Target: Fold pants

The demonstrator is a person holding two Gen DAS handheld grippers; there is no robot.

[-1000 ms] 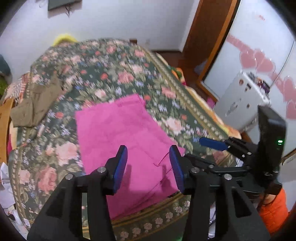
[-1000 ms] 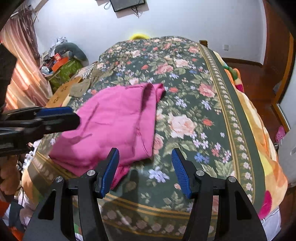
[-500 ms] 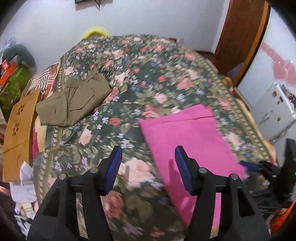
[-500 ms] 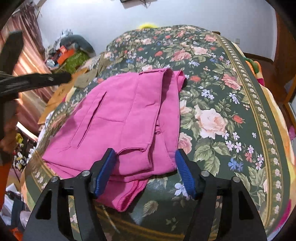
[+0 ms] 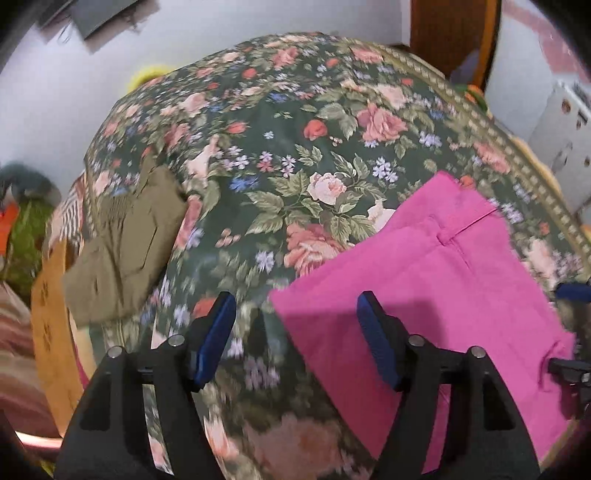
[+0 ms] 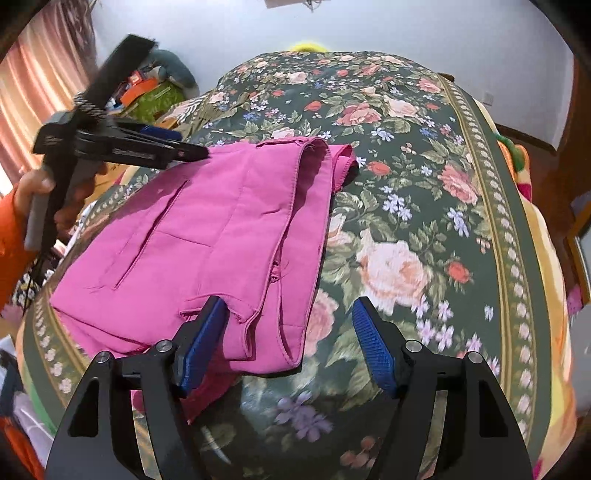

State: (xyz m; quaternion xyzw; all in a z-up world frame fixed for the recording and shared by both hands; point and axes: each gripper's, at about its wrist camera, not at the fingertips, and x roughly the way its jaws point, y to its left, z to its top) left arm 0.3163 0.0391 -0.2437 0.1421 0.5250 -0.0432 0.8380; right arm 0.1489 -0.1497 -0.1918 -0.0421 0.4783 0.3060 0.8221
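Folded magenta pants (image 6: 207, 236) lie on the floral bedspread (image 6: 413, 206) near the bed's front edge; they also show in the left wrist view (image 5: 436, 288). My left gripper (image 5: 295, 332) is open and empty, hovering over the pants' left edge; it also shows from the side in the right wrist view (image 6: 192, 153). My right gripper (image 6: 288, 339) is open and empty, just above the pants' near right corner. Its fingers peek in at the left wrist view's right edge (image 5: 574, 291).
Folded olive-brown pants (image 5: 125, 243) lie on the bed's left side beside a tan wooden headboard panel (image 5: 51, 332). A white cabinet (image 5: 561, 133) and a brown door (image 5: 450, 33) stand to the right. Clutter and pink curtains (image 6: 40, 74) are on the left.
My left gripper swung left off the pants, then came lower over their left edge. My right gripper moved in closer over the pants' near right corner. Both stayed open.
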